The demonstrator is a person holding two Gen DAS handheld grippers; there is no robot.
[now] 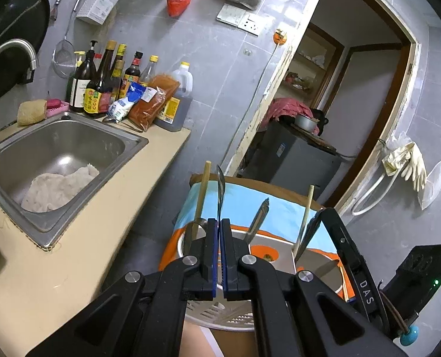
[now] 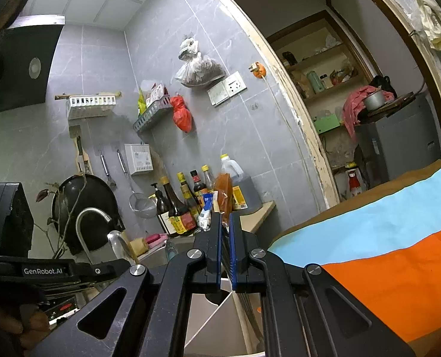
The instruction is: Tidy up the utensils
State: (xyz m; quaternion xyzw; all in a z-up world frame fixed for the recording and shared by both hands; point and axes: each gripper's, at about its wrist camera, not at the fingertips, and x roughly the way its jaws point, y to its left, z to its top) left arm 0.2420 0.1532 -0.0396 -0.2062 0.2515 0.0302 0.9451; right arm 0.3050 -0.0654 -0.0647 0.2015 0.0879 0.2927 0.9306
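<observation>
The knife's [image 1: 220, 190] lower end — hidden between the left tongs [image 1: 220, 232].

your left gripper [image 1: 220, 255]: matt black plastic, blue pads | knife [image 1: 220, 192] you grip: shiny metal | chopsticks [image 1: 202, 196]: pale wood | utensil holder [image 1: 235, 312]: white slotted plastic | sink [image 1: 71, 148]: brushed steel | cloth [image 2: 399, 238] at the table edge: matt blue and orange

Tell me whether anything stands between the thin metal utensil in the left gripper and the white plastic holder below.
Nothing visible does. The left gripper clamps the thin metal utensil directly over the white plastic holder; a wooden chopstick stands just left of it.
</observation>
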